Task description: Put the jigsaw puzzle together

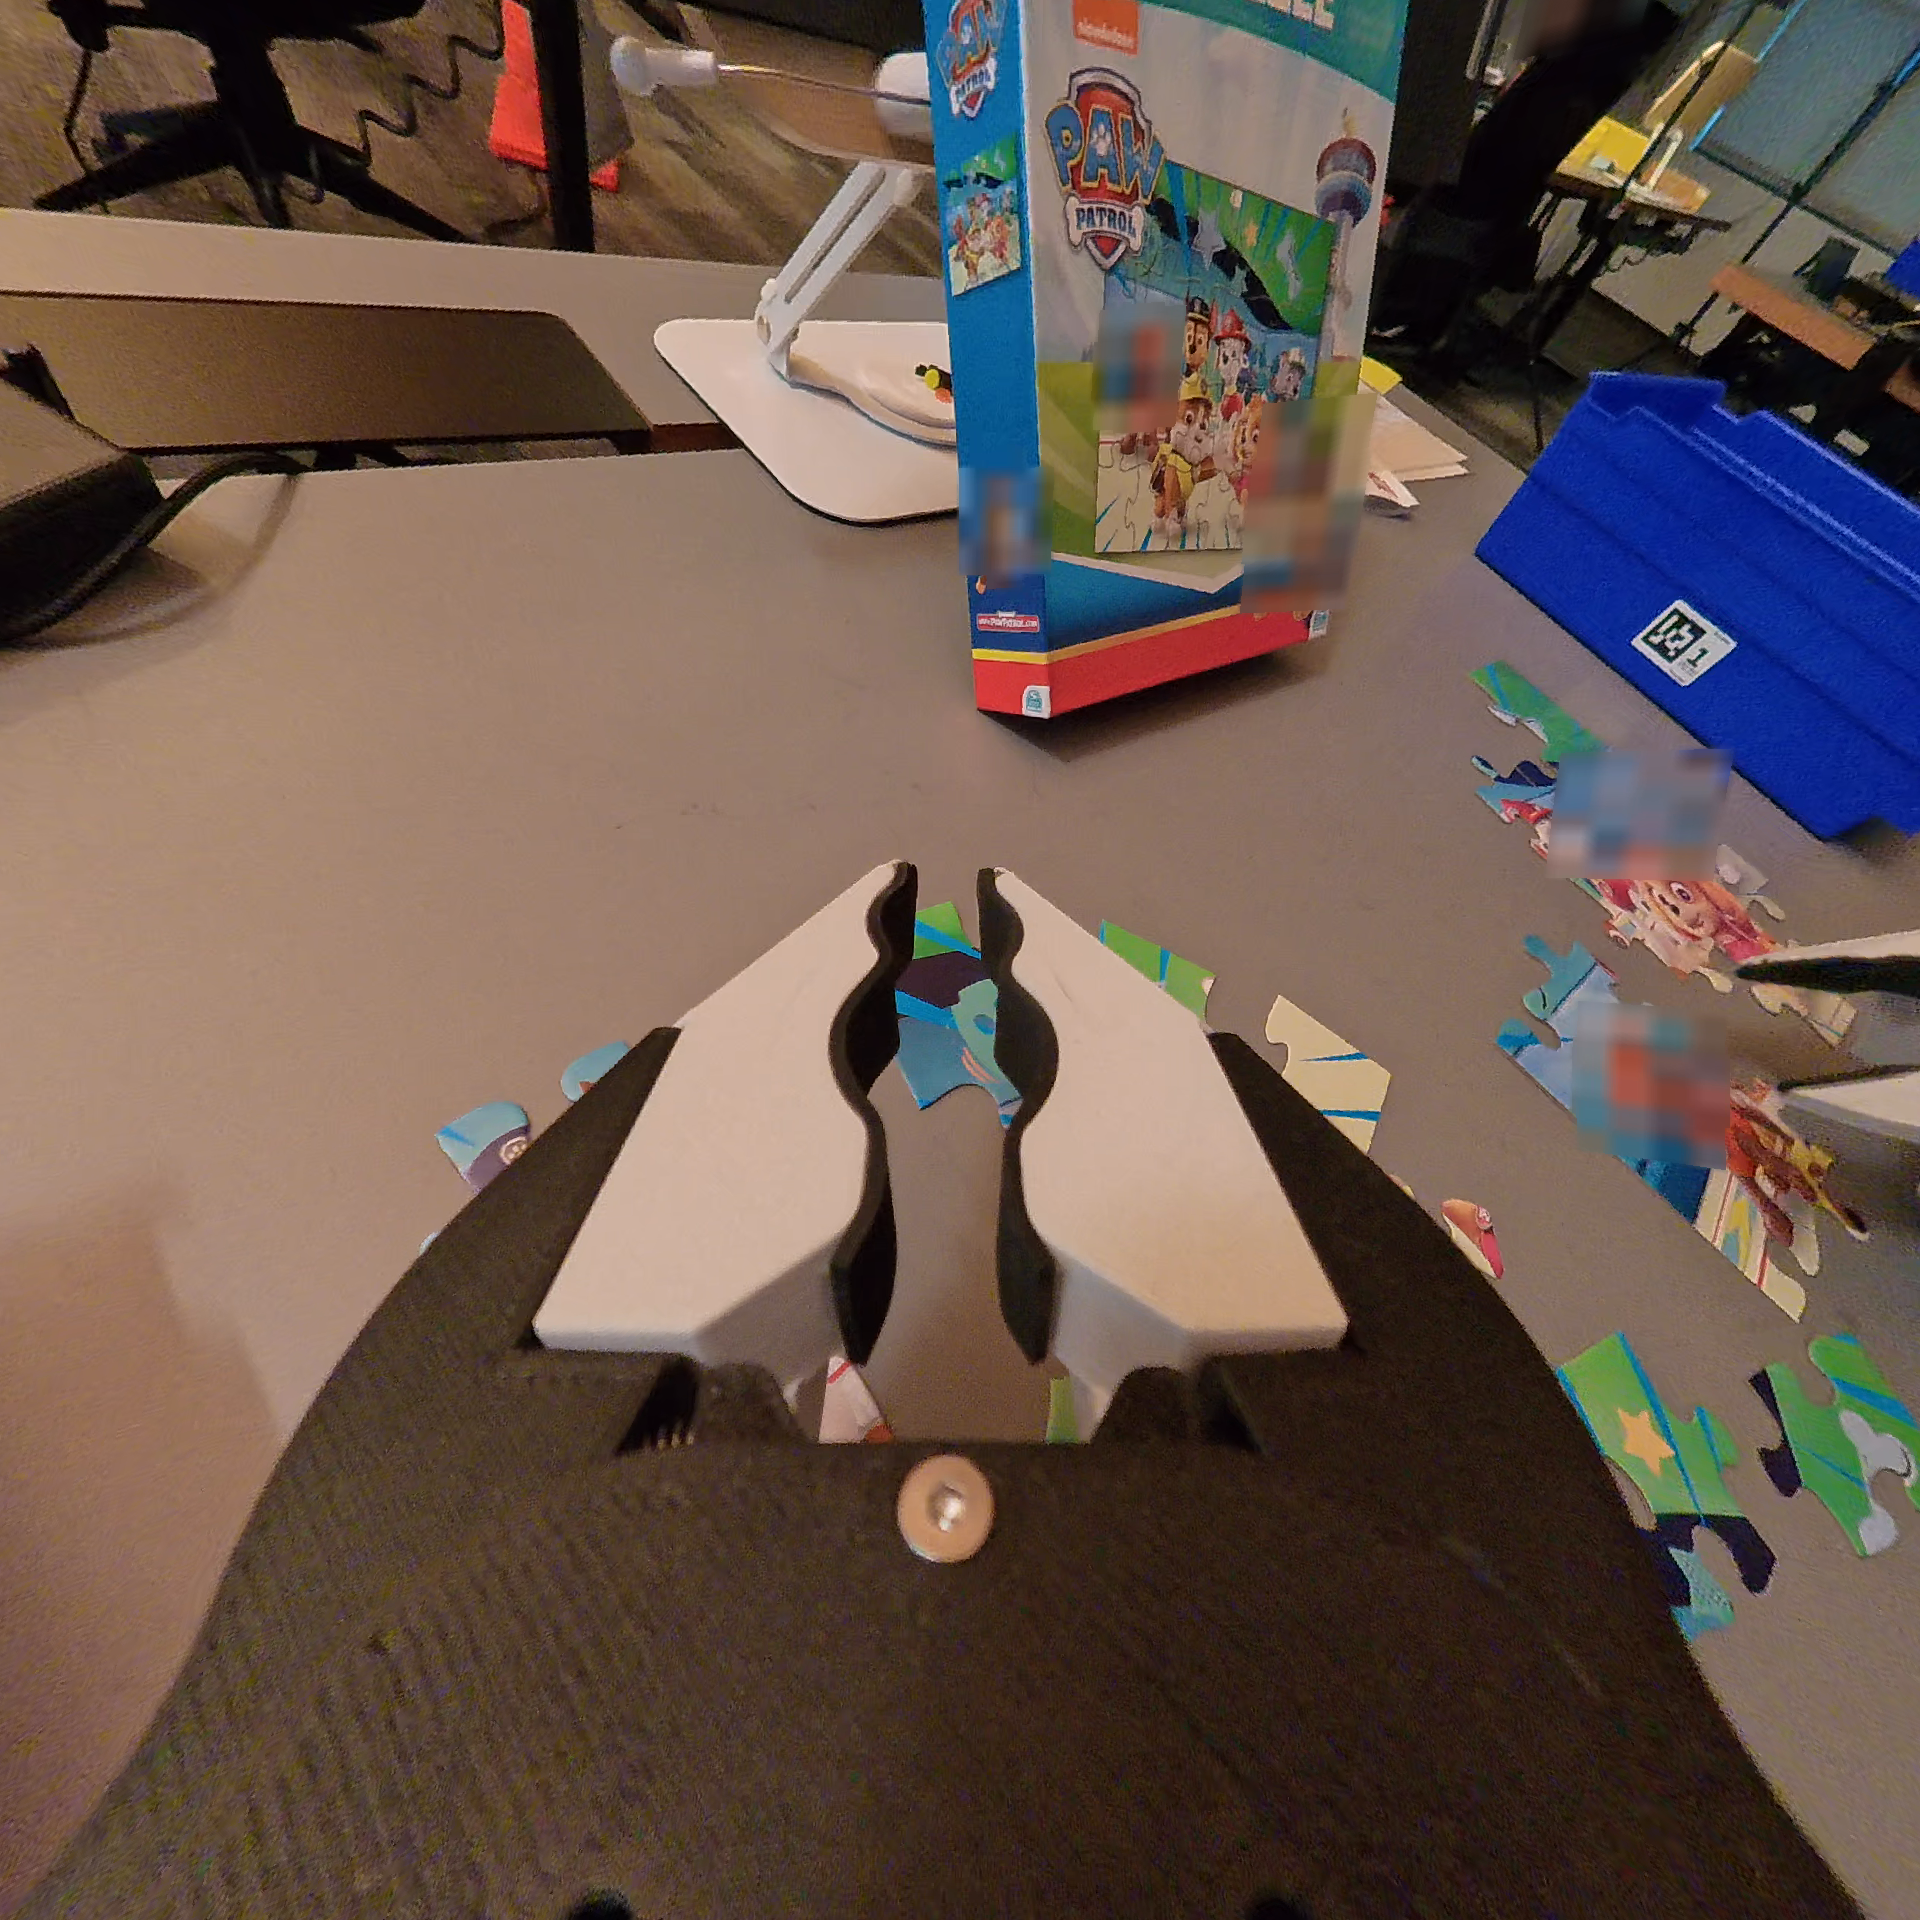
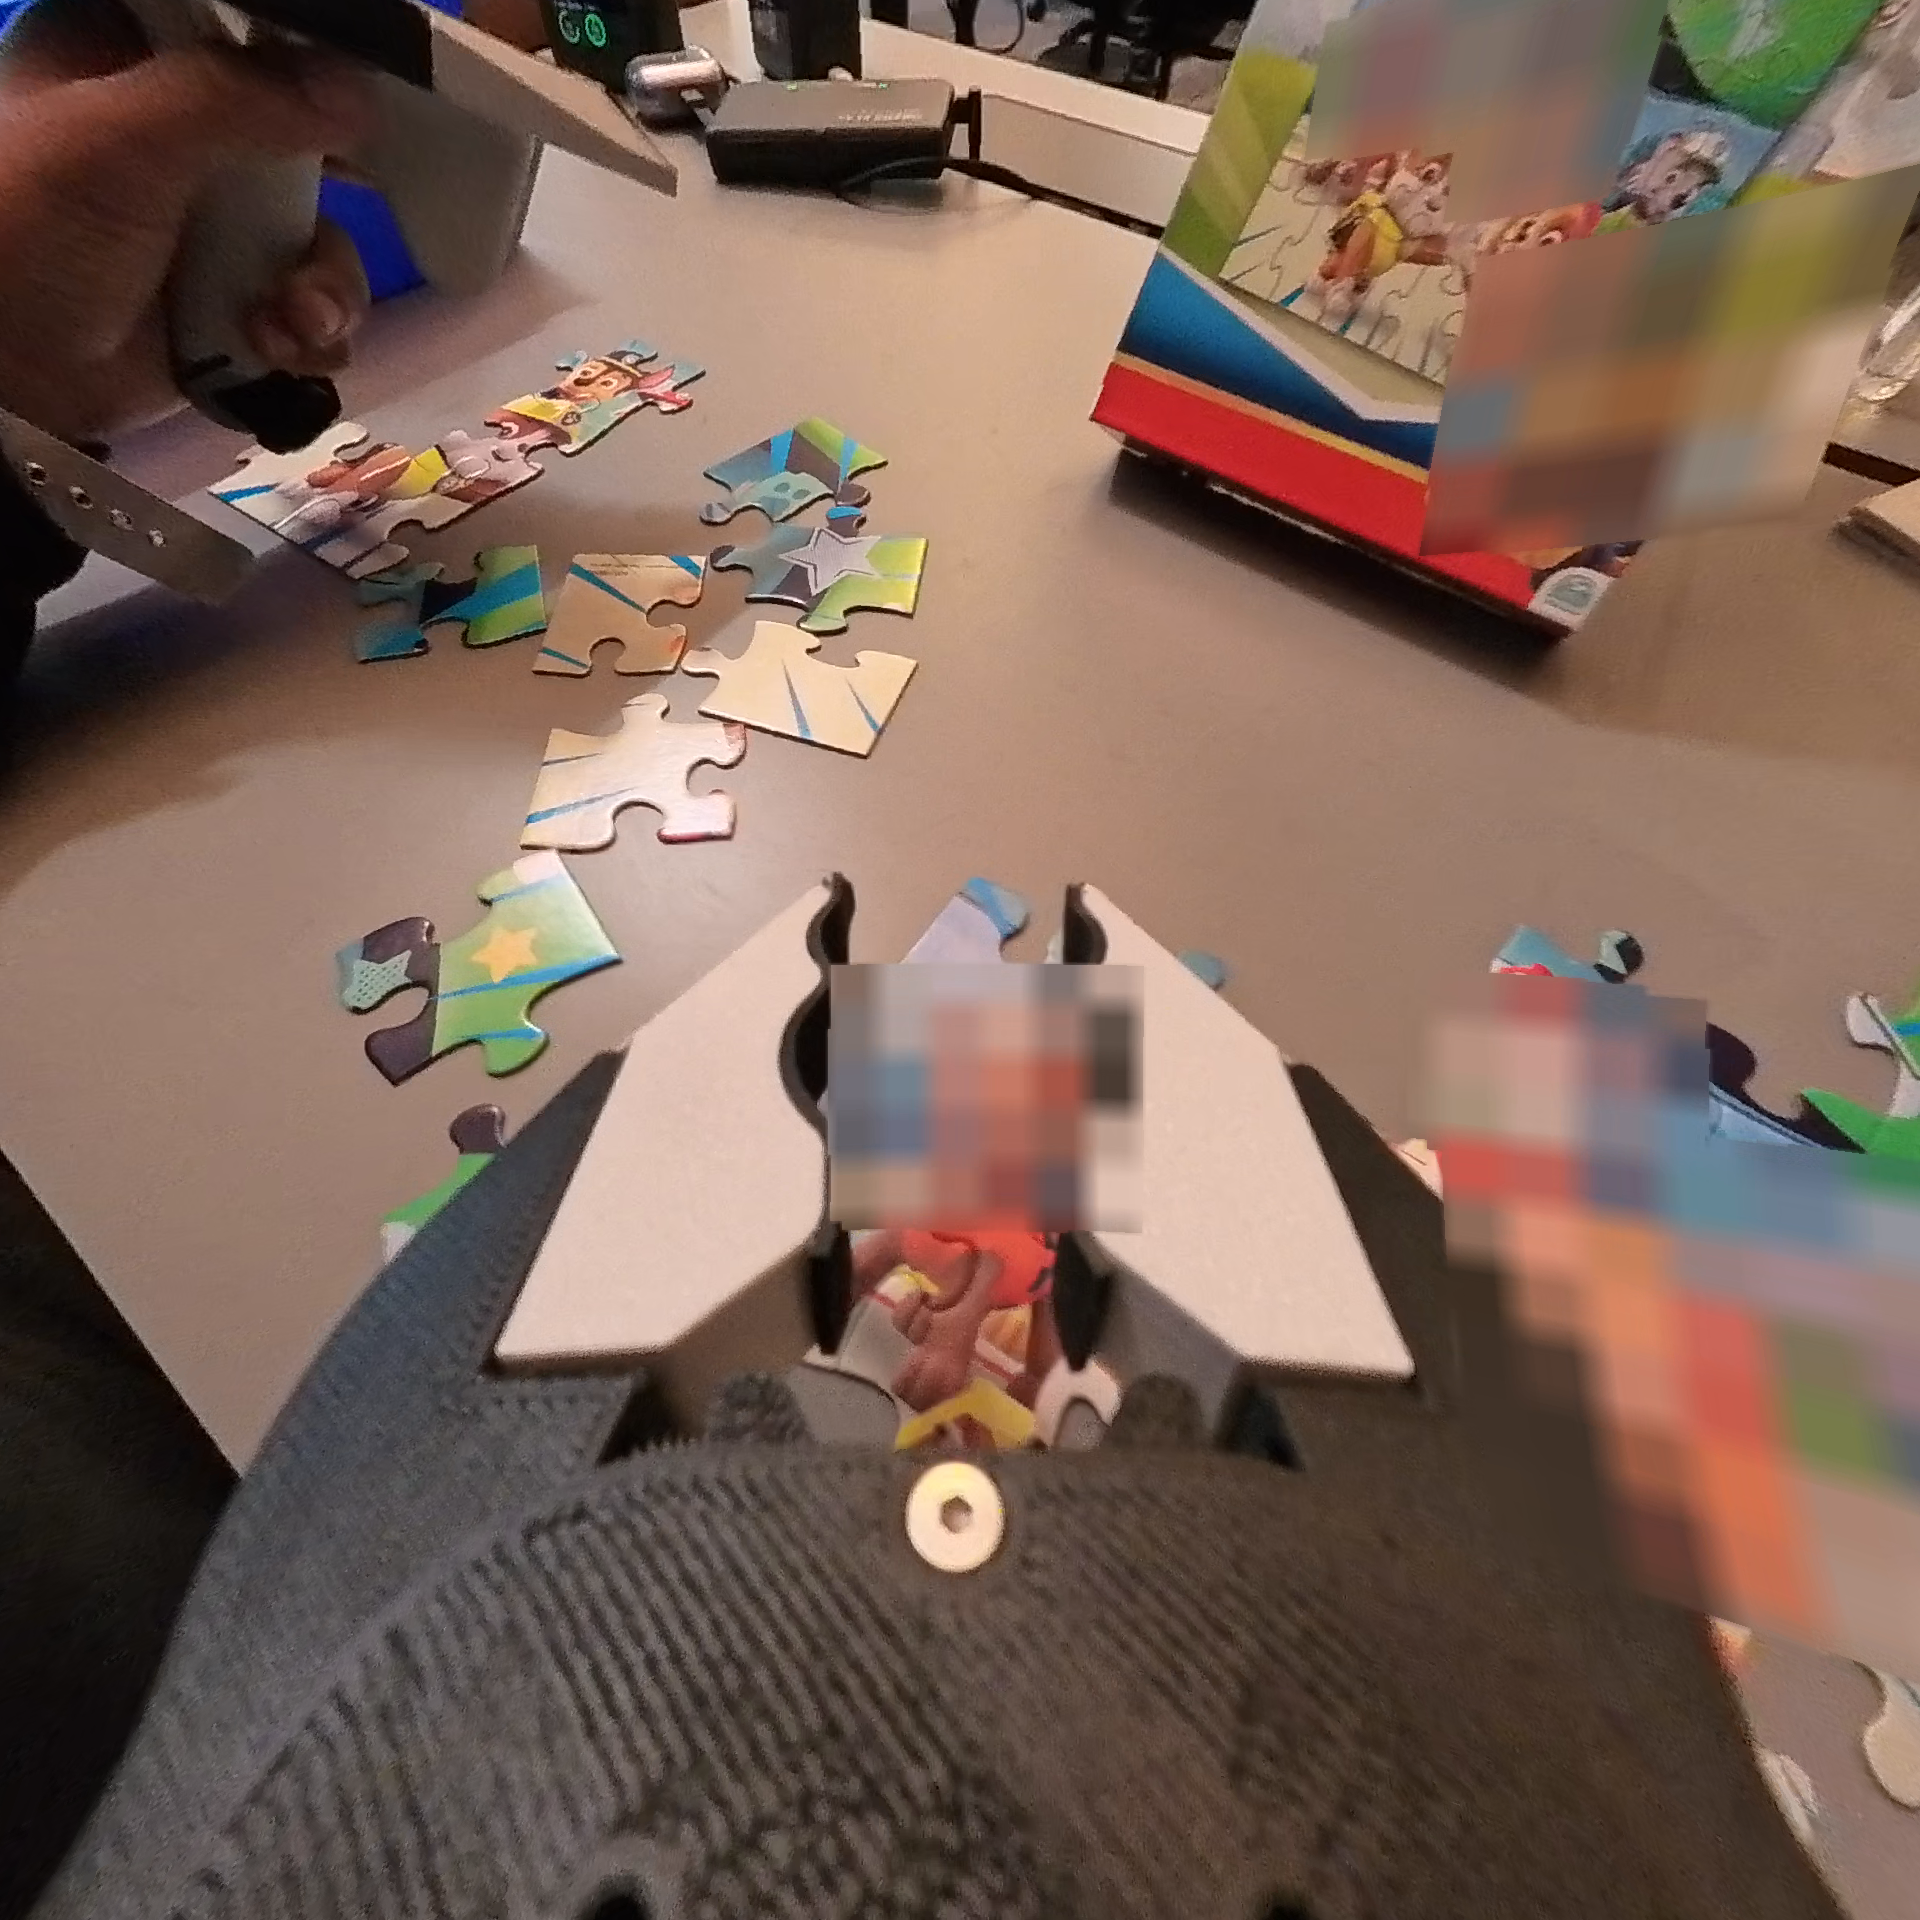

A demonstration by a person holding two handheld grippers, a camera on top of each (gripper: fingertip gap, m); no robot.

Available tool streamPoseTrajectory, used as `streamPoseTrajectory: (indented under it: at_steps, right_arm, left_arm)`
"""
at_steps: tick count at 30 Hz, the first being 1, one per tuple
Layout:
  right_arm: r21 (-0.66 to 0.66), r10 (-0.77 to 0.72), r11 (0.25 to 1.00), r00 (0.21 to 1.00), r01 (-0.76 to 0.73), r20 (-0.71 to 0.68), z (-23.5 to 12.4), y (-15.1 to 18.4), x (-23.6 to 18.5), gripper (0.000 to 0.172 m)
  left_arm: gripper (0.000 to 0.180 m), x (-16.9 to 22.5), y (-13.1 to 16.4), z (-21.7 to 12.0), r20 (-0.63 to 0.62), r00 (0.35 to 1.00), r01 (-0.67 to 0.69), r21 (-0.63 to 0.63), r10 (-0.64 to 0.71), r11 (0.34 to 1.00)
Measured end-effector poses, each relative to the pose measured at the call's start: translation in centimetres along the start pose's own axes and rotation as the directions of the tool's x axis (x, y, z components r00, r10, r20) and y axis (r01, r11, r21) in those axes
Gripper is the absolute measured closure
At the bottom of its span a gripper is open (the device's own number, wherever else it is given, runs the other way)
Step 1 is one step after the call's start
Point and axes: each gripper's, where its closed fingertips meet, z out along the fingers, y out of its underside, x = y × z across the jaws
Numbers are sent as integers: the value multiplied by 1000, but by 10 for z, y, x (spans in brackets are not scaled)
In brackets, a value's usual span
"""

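Grey table [image 1: 520,727] in a workshop | left tool [image 1: 945,883] narrowly parted, pinching nothing, over a blue-green puzzle piece [image 1: 951,997] | right tool [image 2: 948,904] spread above a blurred piece [image 2: 987,920], contact likely none | pieces thin, light, stiff card; take by edges | puzzle box [image 1: 1164,364] upright beyond, printed lettering | blue bin [image 1: 1714,561] tagged.

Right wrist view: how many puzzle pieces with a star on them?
2. A green piece with a yellow star lies near, at left; a piece with a pale star lies farther back. Others may be hidden.
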Motion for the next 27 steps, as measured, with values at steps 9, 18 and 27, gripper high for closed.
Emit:
streamPoseTrajectory:
  at_steps: [9,18,27]
  right_arm:
    - [-61,-10,998,1000,12,21,-21,32,10,132]
    - [-232,-26,972,998,40,65,-19,68,7,122]
    - [-237,-11,971,998,27,66,-27,73,7,125]
  left_arm:
    - [169,31,-4,17,-34,999,-36,-8,36,999]
    - [165,98,34,17,-45,996,-79,-84,76,993]
    - [163,103,56,-12,47,987,-141,-181,152,973]
